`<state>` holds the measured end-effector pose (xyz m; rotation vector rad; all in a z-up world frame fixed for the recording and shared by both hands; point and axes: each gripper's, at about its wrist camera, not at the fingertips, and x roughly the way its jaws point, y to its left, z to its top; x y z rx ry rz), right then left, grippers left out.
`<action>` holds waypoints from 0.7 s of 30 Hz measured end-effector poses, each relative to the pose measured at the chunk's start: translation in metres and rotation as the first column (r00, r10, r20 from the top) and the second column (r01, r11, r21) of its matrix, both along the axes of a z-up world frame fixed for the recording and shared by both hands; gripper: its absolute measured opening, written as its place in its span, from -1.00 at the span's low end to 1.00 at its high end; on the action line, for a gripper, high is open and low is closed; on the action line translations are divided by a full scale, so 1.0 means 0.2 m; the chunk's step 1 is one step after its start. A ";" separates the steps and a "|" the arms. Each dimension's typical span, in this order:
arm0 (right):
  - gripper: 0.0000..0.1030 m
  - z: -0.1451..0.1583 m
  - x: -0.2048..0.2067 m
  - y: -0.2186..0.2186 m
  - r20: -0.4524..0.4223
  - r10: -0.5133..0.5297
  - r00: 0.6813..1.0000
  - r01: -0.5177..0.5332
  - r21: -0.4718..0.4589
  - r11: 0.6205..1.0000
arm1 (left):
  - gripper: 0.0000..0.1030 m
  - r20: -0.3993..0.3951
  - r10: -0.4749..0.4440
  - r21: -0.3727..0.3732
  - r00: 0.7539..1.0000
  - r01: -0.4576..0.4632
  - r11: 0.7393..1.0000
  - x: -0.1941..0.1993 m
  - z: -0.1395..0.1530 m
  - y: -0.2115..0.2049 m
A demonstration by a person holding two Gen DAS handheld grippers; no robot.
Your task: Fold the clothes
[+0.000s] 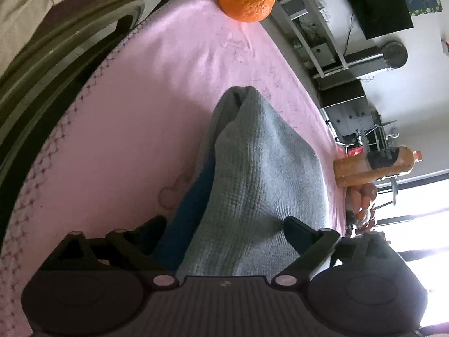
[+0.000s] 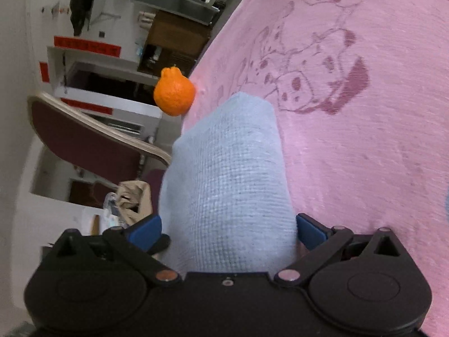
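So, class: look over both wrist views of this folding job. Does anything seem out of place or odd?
Yes. An orange sits at the edge of the pink blanket, close to the grey-blue towel. Fruit has no part in folding, and so near the edge it might roll off. Nothing looks spilled or damaged.

Waffle-textured grey-blue towel (image 2: 227, 174), cartoon-printed pink blanket (image 2: 364, 154), orange fruit (image 2: 174, 95).

light: daylight from blown-out window (image 1: 421, 224) at right edge, left wrist view | shadows: soft, left gripper body dim | blur: slight | distortion: strong fisheye bending, dark corners
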<state>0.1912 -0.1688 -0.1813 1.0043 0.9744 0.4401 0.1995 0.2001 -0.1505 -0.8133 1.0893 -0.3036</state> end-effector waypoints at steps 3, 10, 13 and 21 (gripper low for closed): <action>0.94 0.01 -0.02 0.03 0.007 -0.036 0.999 0.036 -0.016 0.999 | 0.33 0.008 -0.014 0.088 1.000 0.014 0.996 -0.02 0.04 -0.06; 0.08 0.06 -0.05 0.02 -0.034 -0.089 0.995 0.087 -0.060 0.994 | -0.34 0.086 -0.028 0.187 0.996 0.012 0.982 -0.10 0.21 -0.14; 0.01 0.15 -0.09 0.01 -0.020 -0.091 0.996 0.089 -0.063 0.994 | -0.37 0.115 -0.031 0.157 0.993 0.013 0.987 -0.18 0.29 -0.17; 0.00 0.47 -0.39 -0.30 0.061 -0.131 0.990 0.137 -0.116 0.984 | -0.37 0.196 -0.145 0.062 0.970 0.135 0.989 -0.38 0.45 -0.54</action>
